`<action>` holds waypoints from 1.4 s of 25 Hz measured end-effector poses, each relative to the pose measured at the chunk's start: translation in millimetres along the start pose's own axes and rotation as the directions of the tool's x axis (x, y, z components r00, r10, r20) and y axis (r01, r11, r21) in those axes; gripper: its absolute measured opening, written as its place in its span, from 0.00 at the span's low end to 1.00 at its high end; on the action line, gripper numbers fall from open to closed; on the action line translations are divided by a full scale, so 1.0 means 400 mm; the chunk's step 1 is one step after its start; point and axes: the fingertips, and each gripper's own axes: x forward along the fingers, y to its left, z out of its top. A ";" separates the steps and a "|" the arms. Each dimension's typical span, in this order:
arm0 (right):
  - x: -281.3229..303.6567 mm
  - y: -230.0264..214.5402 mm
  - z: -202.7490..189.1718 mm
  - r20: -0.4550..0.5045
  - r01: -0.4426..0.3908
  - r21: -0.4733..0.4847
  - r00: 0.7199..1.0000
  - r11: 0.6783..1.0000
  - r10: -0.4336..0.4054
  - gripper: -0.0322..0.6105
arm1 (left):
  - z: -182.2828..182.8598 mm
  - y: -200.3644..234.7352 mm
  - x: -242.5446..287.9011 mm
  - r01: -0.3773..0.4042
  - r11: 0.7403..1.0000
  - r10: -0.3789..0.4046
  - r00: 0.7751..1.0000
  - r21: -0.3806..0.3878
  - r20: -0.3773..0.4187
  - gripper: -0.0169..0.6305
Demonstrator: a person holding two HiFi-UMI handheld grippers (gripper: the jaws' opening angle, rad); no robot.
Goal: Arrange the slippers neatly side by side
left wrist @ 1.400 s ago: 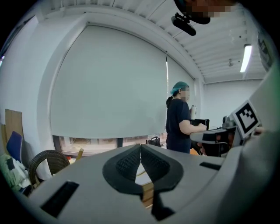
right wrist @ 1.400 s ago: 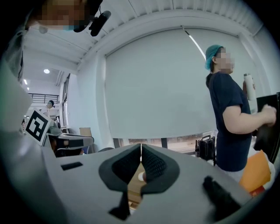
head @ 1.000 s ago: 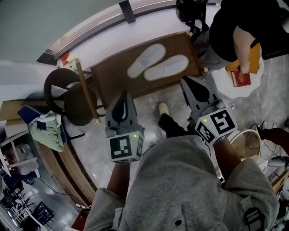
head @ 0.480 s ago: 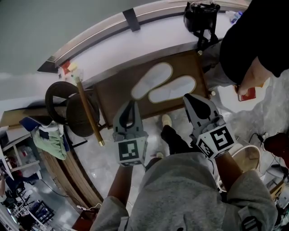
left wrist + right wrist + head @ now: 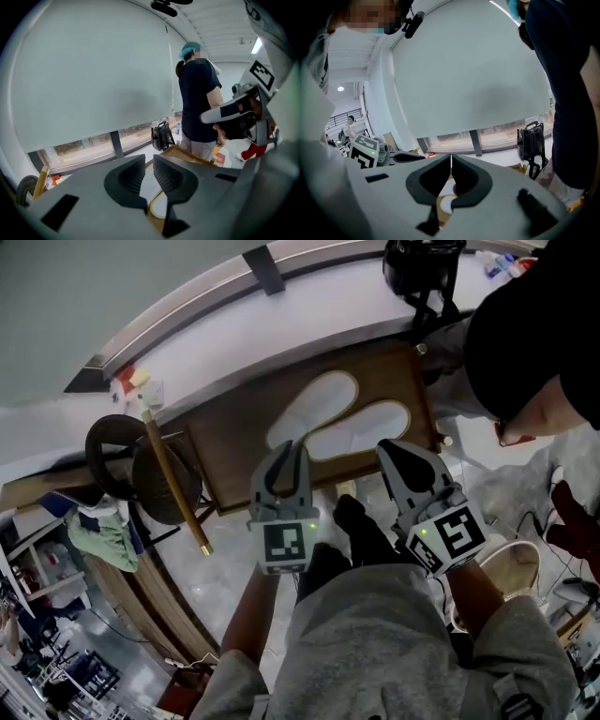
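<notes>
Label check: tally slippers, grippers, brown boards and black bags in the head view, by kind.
white slippers: 2
grippers: 2 (left gripper, jaws opening with nothing between them; right gripper)
brown board: 1
black bag: 1
Total: 6

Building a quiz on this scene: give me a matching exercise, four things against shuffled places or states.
1 left gripper
2 right gripper
3 pair of white flat slippers
4 black bag

a jaws together
b on the brown rectangular board
c jaws apart
d on the white ledge

Pairs: 1c, 2a, 3b, 4d. The left gripper's jaws are opening, nothing between them.
</notes>
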 end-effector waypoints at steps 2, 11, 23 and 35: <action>0.001 -0.006 -0.004 0.000 -0.005 0.011 1.000 1.000 0.005 0.09 | -0.014 -0.012 0.016 0.010 1.000 -0.010 1.000 0.005 -0.018 0.15; 0.017 -0.019 -0.032 -0.024 -0.012 0.030 1.000 0.999 0.012 0.09 | -0.080 -0.030 0.094 0.056 0.996 -0.049 0.994 0.066 -0.097 0.23; 0.059 -0.013 -0.144 -0.070 0.014 0.031 0.997 0.999 -0.012 0.09 | -0.233 -0.038 0.233 0.126 0.983 -0.101 0.980 0.136 -0.172 0.25; 0.081 -0.016 -0.228 -0.093 0.018 0.098 0.996 0.995 -0.009 0.09 | -0.300 -0.058 0.325 0.217 0.936 -0.152 0.960 0.278 -0.237 0.31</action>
